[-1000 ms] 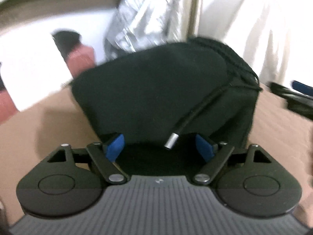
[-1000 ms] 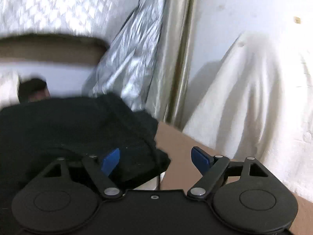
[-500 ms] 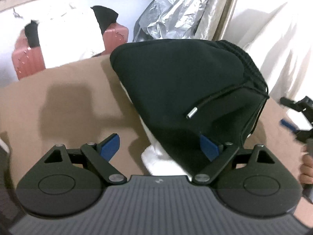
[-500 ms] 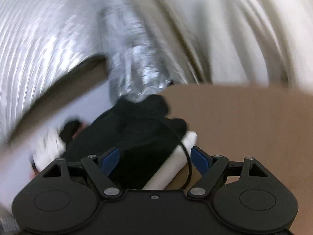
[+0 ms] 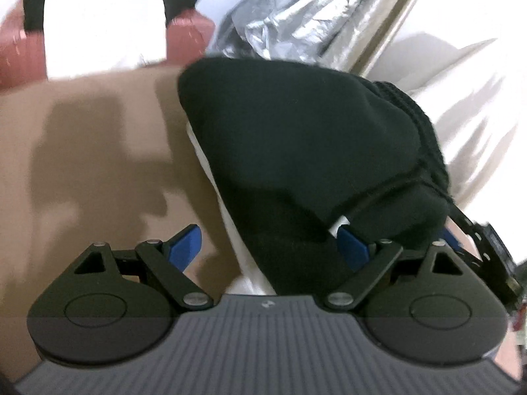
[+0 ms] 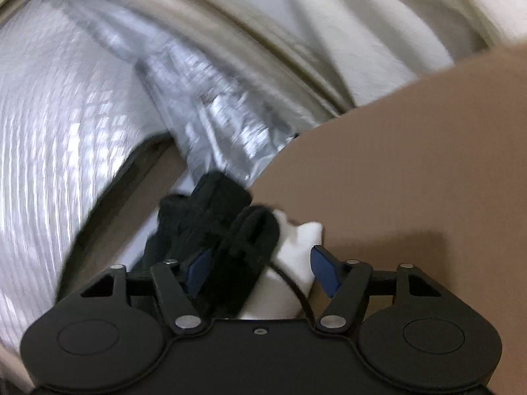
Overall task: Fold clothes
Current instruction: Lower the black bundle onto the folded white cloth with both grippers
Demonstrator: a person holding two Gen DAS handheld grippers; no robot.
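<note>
I see the black garment (image 5: 296, 151) lying in a folded bundle over a white layer (image 5: 230, 230) on the brown tabletop (image 5: 82, 164). My left gripper (image 5: 268, 247) stands wide around its near edge, gripping nothing. My right gripper (image 6: 260, 270) is closing with the bundle's end between its pads, not yet pinching.
</note>
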